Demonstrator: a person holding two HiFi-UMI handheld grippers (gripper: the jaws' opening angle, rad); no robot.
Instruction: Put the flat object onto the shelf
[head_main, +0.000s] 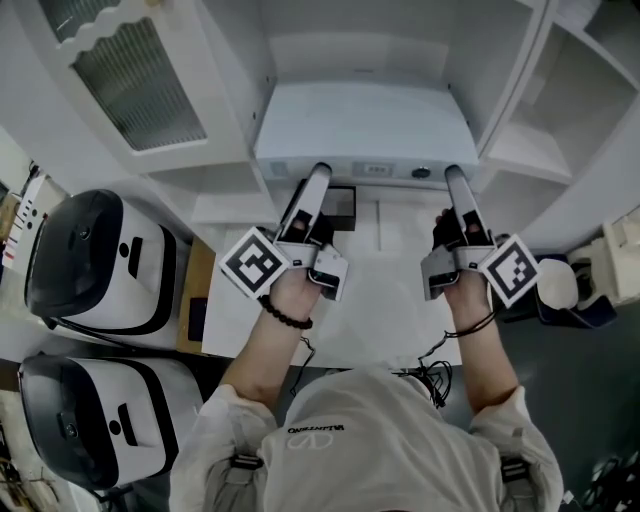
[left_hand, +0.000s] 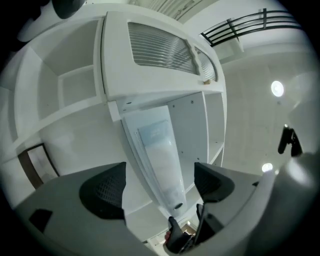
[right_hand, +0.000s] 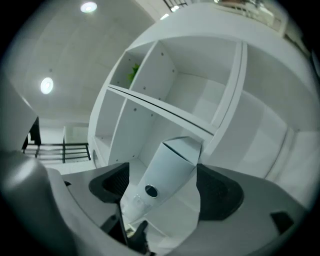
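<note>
Here — one flat object, two hand-held grippers — jaws apart.

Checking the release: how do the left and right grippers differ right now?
The left gripper points at the left part of the flat object's front, the right gripper at the right part. A dark box lies beside the left gripper, none by the right gripper. Both are open, gripping nothing.

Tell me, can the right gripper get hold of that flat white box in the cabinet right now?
Probably yes. The right gripper has its jaws wide apart, and the near end of the flat white box lies just ahead between them, nothing in the way.
</note>
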